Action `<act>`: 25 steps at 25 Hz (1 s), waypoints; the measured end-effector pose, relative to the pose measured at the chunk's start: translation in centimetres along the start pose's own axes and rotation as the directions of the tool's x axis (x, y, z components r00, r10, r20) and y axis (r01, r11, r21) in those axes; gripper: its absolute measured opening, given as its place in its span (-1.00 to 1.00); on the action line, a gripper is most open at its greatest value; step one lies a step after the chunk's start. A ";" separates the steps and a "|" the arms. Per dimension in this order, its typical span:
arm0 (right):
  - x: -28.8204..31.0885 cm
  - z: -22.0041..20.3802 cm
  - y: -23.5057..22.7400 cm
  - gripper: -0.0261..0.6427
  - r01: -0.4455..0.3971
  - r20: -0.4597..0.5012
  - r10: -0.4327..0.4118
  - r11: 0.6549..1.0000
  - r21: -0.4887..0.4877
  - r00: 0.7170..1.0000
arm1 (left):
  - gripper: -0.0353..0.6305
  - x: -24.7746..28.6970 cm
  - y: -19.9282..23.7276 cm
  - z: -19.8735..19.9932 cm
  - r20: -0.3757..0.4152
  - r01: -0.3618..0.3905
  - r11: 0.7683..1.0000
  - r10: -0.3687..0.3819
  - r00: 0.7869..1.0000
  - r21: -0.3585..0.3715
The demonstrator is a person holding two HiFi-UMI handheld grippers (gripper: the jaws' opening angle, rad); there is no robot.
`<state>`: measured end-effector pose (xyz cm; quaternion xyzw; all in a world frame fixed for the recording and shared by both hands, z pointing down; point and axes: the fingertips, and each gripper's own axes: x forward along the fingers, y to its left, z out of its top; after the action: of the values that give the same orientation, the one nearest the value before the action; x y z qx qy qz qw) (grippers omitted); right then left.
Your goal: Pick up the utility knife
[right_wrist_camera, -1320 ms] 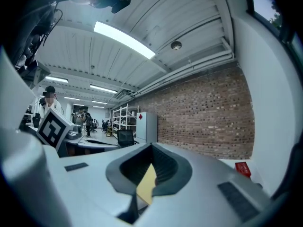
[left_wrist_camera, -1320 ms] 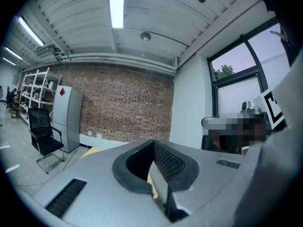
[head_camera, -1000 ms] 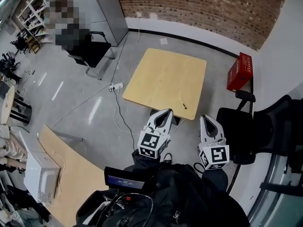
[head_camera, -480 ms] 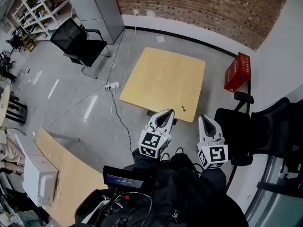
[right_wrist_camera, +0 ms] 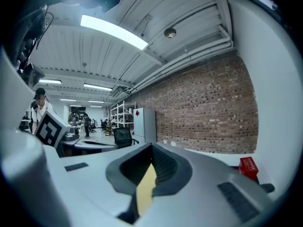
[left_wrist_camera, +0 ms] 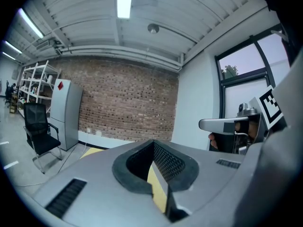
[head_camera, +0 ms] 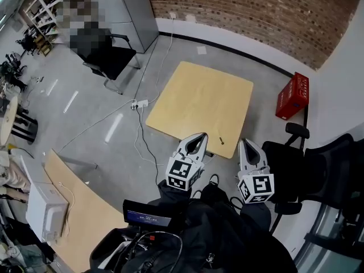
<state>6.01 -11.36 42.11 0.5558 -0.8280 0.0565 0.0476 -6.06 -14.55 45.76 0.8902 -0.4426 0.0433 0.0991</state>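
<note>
The utility knife (head_camera: 221,140) is a small dark object lying near the front edge of a square light-wood table (head_camera: 199,98) in the head view. My left gripper (head_camera: 199,136) hangs just short of that edge, left of the knife, with its jaws together and nothing in them. My right gripper (head_camera: 245,143) is held off the table's front right corner, also shut and empty. In the left gripper view (left_wrist_camera: 154,143) and the right gripper view (right_wrist_camera: 151,146) only a sliver of the yellow table (left_wrist_camera: 158,193) shows between the pads. The knife is hidden in both gripper views.
A black office chair (head_camera: 108,56) and a grey cabinet (head_camera: 136,10) stand at the far left. A red crate (head_camera: 293,95) sits right of the table, black chairs (head_camera: 318,169) at the right. A power strip (head_camera: 139,103) with cables lies on the floor. Another wooden tabletop (head_camera: 79,209) is at lower left.
The head view has shifted a little: the table and knife now sit slightly lower and to the right, closer to the gripper tips. Both grippers stay shut.
</note>
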 end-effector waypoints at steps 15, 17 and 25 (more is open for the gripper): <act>5.5 -1.2 -9.5 -0.91 -0.058 -0.025 0.061 0.995 0.077 0.998 | -0.89 10.1 -0.6 0.7 -0.042 -0.045 0.998 0.047 0.998 0.036; 6.1 -1.5 -9.9 -0.91 -0.077 -0.031 0.080 0.993 0.087 0.996 | -0.89 10.4 -0.8 0.3 -0.058 -0.055 0.998 0.057 0.997 0.041; 8.6 -4.9 -8.7 -0.91 -0.142 -0.096 0.157 0.980 0.142 0.983 | -0.89 10.6 1.3 -3.1 -0.149 -0.116 0.993 0.119 0.982 0.024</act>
<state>10.88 -21.73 48.54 0.4900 -0.8581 0.1450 0.0500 -0.61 -22.90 50.70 0.8575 -0.4853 0.1192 0.1224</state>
